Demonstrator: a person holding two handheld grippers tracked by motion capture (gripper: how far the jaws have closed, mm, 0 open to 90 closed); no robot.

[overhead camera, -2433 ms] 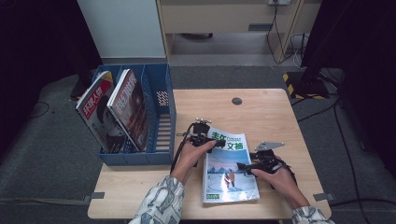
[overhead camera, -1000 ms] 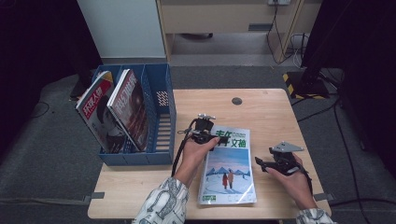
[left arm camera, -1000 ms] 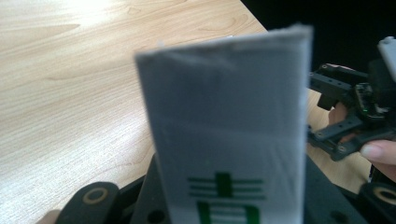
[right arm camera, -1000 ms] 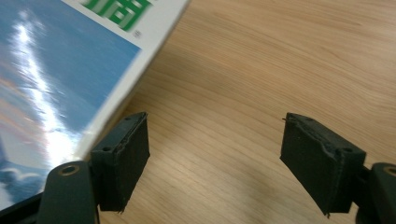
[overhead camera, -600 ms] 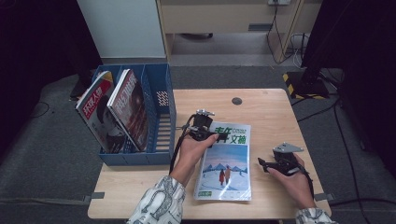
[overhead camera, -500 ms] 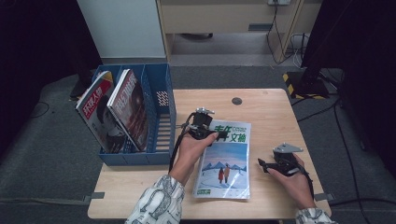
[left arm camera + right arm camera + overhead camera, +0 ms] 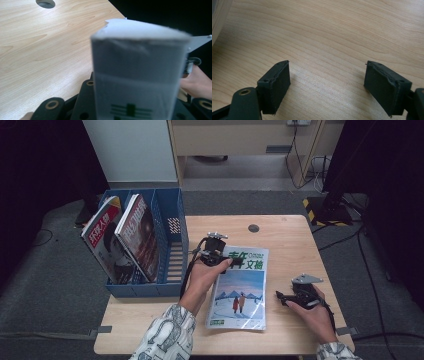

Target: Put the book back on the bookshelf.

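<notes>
- Left gripper (image 7: 223,261) clamped on magazine (image 7: 239,292) top edge; jaws hidden behind blurred cover (image 7: 140,75);
- Right gripper (image 7: 327,85) released, just been opening, over bare table (image 7: 332,30).

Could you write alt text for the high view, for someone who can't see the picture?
A person's left gripper clamps the top left corner of a white and green magazine with a snowy cover picture on a light wooden table. The right gripper rests open beside the magazine. At the left, a blue plastic file rack holds two upright magazines.
</notes>
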